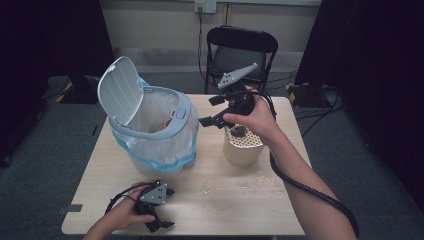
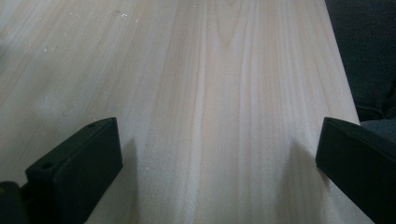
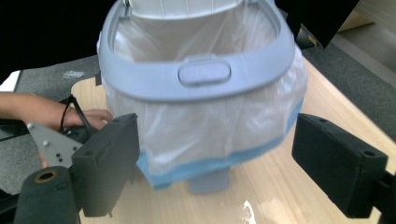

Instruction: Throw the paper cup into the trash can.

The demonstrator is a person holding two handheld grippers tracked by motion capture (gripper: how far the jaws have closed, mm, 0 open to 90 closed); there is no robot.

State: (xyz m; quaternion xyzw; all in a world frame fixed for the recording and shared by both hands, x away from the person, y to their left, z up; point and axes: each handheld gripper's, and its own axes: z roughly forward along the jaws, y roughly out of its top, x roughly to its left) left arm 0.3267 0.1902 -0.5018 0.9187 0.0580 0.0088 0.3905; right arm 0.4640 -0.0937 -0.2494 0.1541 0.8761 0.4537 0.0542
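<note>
Evidently the right gripper point(image 1: 212, 121) hangs with jaws spread and nothing between them, just beside the rim of the lined trash bin point(image 1: 152, 132), whose lid stands tipped up; its hand is raised above a perforated cup point(image 1: 243, 146) on the bench point(image 1: 235, 200). It seems a drop into the bin is done or a new pick-up is due, likely spilled bits near the bench's front. The left gripper point(image 1: 161, 212) rests open and empty on the bench's near edge.
</note>
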